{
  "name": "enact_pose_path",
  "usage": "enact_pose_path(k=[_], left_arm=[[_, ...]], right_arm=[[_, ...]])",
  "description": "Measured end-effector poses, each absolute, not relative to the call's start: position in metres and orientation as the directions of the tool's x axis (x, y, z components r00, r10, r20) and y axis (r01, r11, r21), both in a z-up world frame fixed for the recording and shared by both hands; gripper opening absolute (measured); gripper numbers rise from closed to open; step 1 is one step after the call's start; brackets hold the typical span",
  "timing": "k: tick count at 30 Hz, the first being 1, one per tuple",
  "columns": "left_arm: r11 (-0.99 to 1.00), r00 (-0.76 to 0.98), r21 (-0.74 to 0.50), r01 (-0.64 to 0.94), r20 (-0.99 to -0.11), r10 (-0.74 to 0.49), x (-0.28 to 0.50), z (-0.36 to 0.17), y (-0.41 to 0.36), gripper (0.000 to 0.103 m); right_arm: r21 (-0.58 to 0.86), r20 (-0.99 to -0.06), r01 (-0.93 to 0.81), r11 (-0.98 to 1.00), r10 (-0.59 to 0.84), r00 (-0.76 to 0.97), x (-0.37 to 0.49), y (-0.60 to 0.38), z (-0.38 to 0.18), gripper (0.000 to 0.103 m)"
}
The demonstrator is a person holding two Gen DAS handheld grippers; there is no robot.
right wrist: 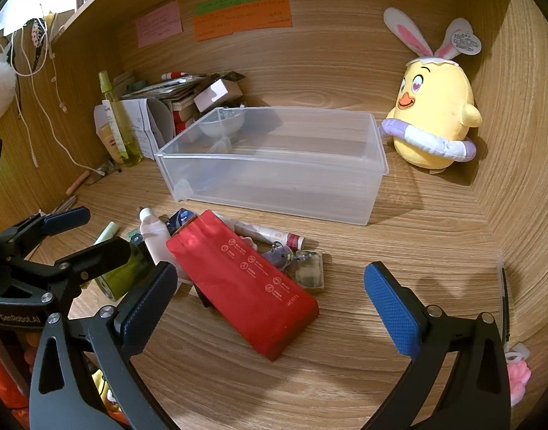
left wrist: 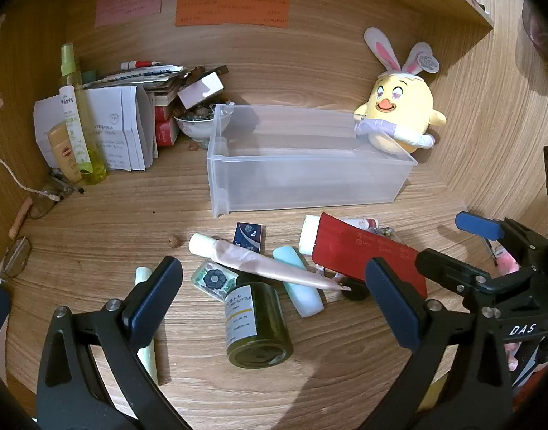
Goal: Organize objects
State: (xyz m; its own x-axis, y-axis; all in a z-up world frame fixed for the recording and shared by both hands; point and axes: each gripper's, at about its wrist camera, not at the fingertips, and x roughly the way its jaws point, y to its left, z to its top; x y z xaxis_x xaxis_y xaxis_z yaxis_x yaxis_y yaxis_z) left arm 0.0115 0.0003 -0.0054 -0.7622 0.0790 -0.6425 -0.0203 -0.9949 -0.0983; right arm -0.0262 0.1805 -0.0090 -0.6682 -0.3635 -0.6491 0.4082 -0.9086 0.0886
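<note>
A: Status? Both tongs spread wide, holding nothing. Left tongs (left wrist: 274,304) sit over the dark green glass-look bottle (left wrist: 258,326), lying on its side on the bench (left wrist: 345,376).

B: Right tongs (right wrist: 270,308) straddle the flat red rectangular pack (right wrist: 245,283), just ahead. Empty clear plastic bin (right wrist: 274,165) beyond both.

A: Bottle's probably heavy, slick, will roll. Grip across the body mid-label.

B: Pack looks stiff, light. Pinch its long edges.

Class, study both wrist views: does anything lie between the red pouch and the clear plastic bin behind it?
Only small clutter: a white tube lies on the desk between the red pouch and the clear bin. Lifted, the pouch clears it; the bin looks empty.
</note>
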Motion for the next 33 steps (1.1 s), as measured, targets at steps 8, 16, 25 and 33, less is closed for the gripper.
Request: enact_pose_path(k=[8, 16, 25, 33], left_arm=[[-0.996, -0.76, -0.087, -0.027, -0.645, 0.077, 0.0107, -0.0066, 0.0015, 0.103], [-0.995, -0.755, -0.09, -0.032, -0.651, 0.083, 0.0107, -0.0072, 0.0005, 0.103], [-0.995, -0.761, -0.093, -0.041, -0.642, 0.091, 0.0122, -0.004, -0.0005, 0.103], [-0.993, -0.768, -0.107, -0.042, -0.633, 0.101, 0.0114, -0.0024, -0.0056, 0.103]], right_arm=[[0.087, -0.65, 0.409, -0.908, -0.363, -0.668, -0.0256, 0.18, -0.0098, 0.103], [0.088, -0.653, 0.408, -0.909, -0.362, -0.665, -0.026, 0.1801, -0.0109, 0.103], [0.086, -0.652, 0.407, -0.909, -0.36, -0.667, -0.026, 0.1807, -0.0103, 0.103], [0.083, -0.66, 0.408, -0.909, -0.357, -0.661, -0.0302, 0.1806, -0.0106, 0.103]])
